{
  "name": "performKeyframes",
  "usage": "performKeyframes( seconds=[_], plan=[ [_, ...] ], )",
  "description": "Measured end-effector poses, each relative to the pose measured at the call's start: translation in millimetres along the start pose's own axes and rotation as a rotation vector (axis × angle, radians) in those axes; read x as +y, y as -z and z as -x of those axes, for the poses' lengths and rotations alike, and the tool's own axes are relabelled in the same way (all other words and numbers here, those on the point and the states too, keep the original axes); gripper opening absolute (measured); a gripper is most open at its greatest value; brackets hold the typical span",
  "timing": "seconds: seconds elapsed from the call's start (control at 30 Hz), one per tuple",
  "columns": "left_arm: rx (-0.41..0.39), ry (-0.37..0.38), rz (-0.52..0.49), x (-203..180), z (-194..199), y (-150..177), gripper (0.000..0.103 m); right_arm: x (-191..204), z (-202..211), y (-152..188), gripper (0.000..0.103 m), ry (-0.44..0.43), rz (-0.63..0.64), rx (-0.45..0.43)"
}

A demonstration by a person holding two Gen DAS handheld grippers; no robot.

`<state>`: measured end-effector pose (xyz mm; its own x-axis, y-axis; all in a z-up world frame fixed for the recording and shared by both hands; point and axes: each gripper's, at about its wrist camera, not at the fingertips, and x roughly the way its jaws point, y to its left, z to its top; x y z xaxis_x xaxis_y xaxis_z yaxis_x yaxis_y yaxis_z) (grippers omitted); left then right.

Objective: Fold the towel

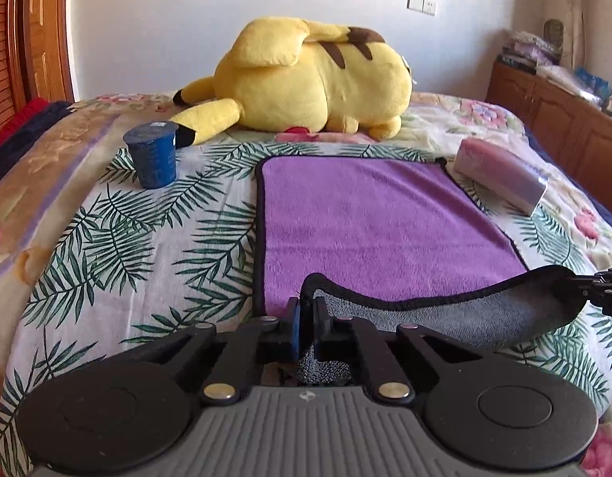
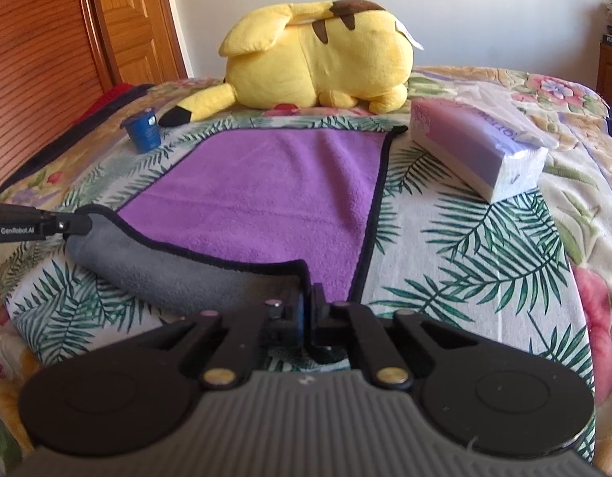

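Observation:
A purple towel (image 1: 377,218) with a black hem and grey underside lies flat on the bed; it also shows in the right wrist view (image 2: 266,190). Its near edge is lifted and curled over, grey side up. My left gripper (image 1: 306,318) is shut on the near left corner of the towel. My right gripper (image 2: 308,306) is shut on the near right corner. Each gripper shows in the other's view, the right gripper (image 1: 592,282) at the right edge and the left gripper (image 2: 73,224) at the left edge.
A yellow plush toy (image 1: 314,79) lies beyond the towel. A blue cup (image 1: 151,155) stands at the towel's far left. A tissue pack (image 1: 500,171) lies at its far right. A wooden cabinet (image 1: 564,119) stands right of the bed.

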<state>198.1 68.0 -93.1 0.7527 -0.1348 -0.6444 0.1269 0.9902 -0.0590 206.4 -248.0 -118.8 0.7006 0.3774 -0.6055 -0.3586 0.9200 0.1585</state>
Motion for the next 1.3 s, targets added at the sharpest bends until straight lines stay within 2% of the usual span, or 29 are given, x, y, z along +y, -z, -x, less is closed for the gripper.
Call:
performKeyframes(
  seconds=[0.37,0.77,0.97,1.3],
  plan=[
    [-0.022,0.024,-0.009,-4.3,-0.1,-6.9,0.000,3.6,3.2,-11.1,0.003,-0.003,0.031,-0.051],
    [-0.104,0.069,-0.004,-7.1,20.1,-29.2,0.000,7.6,15.4,-29.8,0.003,-0.010,0.070,-0.115],
    [-0.143,0.078,-0.019,-11.5,25.0,-36.6,0.000,7.9,15.9,-38.4,0.003,0.005,0.099,-0.130],
    [-0.159,0.069,-0.059,-12.9,18.4,-51.0,0.000,1.8,13.7,-48.2,0.003,0.006,0.105,-0.157]
  ],
)
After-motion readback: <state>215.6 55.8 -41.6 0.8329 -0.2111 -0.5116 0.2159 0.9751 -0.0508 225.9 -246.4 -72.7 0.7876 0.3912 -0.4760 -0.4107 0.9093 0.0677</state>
